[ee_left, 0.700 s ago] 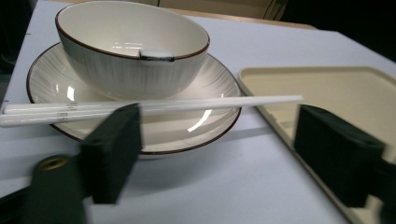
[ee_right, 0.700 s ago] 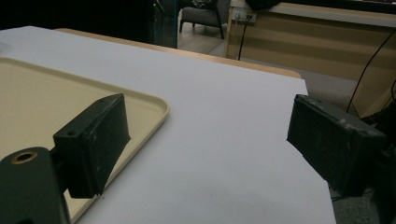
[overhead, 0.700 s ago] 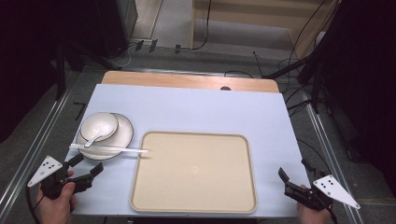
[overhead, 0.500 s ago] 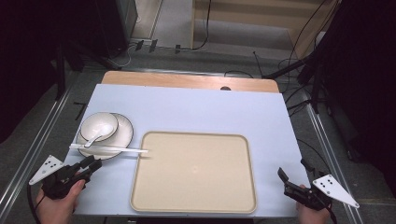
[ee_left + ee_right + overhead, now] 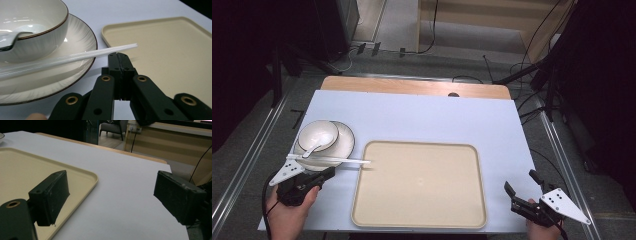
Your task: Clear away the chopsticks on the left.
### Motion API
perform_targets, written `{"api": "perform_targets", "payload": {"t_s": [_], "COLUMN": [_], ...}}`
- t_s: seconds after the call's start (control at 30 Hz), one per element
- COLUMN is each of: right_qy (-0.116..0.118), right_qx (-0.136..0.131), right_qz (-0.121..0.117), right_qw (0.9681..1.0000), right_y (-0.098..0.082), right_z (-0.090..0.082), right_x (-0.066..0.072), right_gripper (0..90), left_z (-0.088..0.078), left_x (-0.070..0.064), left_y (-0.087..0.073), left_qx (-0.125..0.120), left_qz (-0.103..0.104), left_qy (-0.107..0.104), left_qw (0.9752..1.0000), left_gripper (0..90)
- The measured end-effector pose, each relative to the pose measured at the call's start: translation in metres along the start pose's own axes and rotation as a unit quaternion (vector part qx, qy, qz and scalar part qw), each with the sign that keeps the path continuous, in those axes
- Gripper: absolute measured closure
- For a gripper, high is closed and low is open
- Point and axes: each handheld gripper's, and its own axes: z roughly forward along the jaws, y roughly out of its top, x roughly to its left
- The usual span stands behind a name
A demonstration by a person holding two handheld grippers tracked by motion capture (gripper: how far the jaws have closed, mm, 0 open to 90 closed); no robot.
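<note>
Holding my left hand-held gripper [image 5: 324,175] low over the desk [image 5: 422,115], I had its jaws pressed together with nothing between them, their tips just beneath the white chopsticks [image 5: 75,58]. Those chopsticks lay across the near rim of the plate [image 5: 80,40], their ends reaching out over the corner of the tray [image 5: 162,45]. A bowl [image 5: 37,25] sat on the plate with a spoon [image 5: 10,40] resting in it. My right hand-held gripper [image 5: 524,192] hung at the desk's near right corner, beside the tray, jaws wide apart and empty.
</note>
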Motion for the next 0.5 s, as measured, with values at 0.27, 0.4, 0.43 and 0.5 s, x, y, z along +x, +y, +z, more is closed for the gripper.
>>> {"api": "perform_targets", "payload": {"t_s": [0.27, 0.4, 0.43, 0.5], "right_qy": [0.003, 0.001, 0.001, 0.000], "right_qx": [0.002, 0.002, 0.002, 0.001], "right_qz": [-0.006, -0.004, -0.004, -0.003], "right_qw": [1.0000, 1.0000, 1.0000, 1.0000], "right_y": [0.001, 0.000, 0.000, -0.001], "right_z": [0.002, 0.002, 0.002, 0.002], "right_x": [0.004, 0.003, 0.003, 0.002], "right_gripper": [13.0, 13.0, 13.0, 13.0], "left_z": [0.028, 0.038, 0.038, 0.042], "left_x": [0.001, 0.005, 0.005, 0.006], "left_y": [0.011, 0.014, 0.014, 0.015], "left_qx": [0.032, 0.037, 0.037, 0.043], "left_qz": [0.005, 0.000, 0.000, 0.002], "left_qy": [0.021, 0.031, 0.031, 0.042], "left_qw": [0.9992, 0.9988, 0.9988, 0.9982], "left_gripper": [90.0, 90.0, 90.0, 90.0]}}
